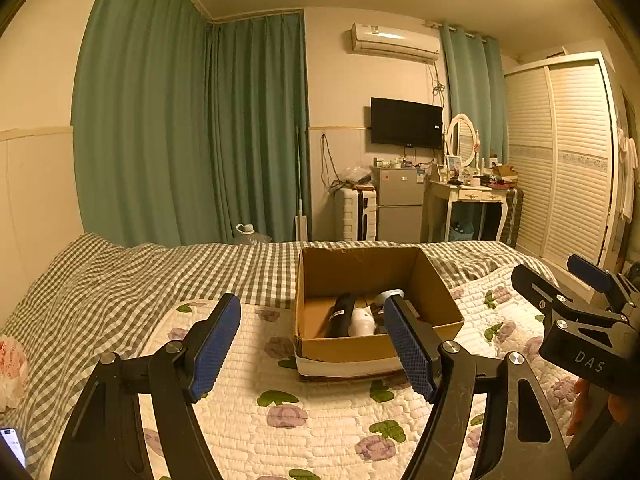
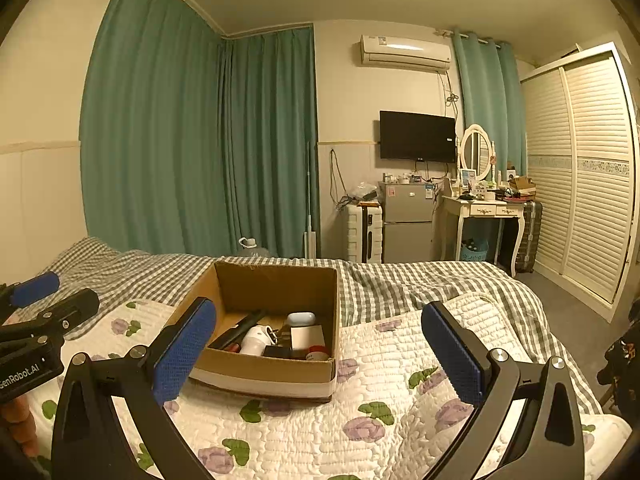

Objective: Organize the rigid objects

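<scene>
An open cardboard box (image 1: 440,300) (image 2: 276,372) sits on the floral quilt on the bed. Inside lie a black tube (image 1: 340,314) (image 2: 240,330), a white bottle (image 1: 362,320) (image 2: 256,340), a small white case (image 2: 301,318), a white card (image 2: 307,338) and a red-capped item (image 2: 318,353). My left gripper (image 1: 312,344) is open and empty, just in front of the box. My right gripper (image 2: 320,352) is open and empty, near the box's front right. Each gripper shows at the edge of the other's view: the right gripper (image 1: 560,280) and the left gripper (image 2: 64,292).
The floral quilt (image 1: 320,420) (image 2: 380,400) lies over a checked sheet (image 1: 120,280) (image 2: 420,280). A plastic bag (image 1: 12,372) and a phone (image 1: 12,446) lie at the bed's left edge. Beyond the bed stand curtains, a small fridge (image 2: 408,220), a dressing table (image 2: 484,210) and a wardrobe (image 2: 580,180).
</scene>
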Action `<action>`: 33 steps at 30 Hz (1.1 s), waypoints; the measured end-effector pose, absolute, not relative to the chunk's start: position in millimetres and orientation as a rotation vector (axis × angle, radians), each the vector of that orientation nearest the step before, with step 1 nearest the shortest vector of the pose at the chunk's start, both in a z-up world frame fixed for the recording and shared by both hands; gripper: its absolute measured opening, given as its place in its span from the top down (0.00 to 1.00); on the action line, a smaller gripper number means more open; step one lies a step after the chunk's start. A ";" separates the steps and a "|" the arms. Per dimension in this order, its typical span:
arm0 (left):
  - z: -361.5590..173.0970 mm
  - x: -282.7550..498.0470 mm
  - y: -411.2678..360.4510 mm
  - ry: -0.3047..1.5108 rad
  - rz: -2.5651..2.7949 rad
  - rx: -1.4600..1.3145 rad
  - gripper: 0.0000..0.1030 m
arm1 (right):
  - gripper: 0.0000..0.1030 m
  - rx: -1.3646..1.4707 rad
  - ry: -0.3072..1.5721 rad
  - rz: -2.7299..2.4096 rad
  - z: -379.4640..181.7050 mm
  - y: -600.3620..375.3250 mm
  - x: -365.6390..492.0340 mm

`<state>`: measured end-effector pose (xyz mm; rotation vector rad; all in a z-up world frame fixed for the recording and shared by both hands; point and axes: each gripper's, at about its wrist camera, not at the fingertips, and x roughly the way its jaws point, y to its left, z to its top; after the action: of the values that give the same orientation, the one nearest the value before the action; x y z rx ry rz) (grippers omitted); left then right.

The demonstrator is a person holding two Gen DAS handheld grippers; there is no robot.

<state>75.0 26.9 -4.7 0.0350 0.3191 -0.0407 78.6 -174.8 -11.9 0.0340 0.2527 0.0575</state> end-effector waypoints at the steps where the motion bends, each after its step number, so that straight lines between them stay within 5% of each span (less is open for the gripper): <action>1: -4.8 75.1 26.9 0.319 -0.043 0.035 0.25 | 0.00 0.034 0.255 0.058 -12.4 -174.6 79.0; 33: -8.5 75.5 28.0 0.327 -0.045 0.030 0.25 | 0.00 0.047 0.283 0.043 -19.2 -177.3 81.2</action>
<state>75.5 28.0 -8.5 0.0300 0.3265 -0.0451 81.2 -177.3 -19.2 0.0474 0.2830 0.0427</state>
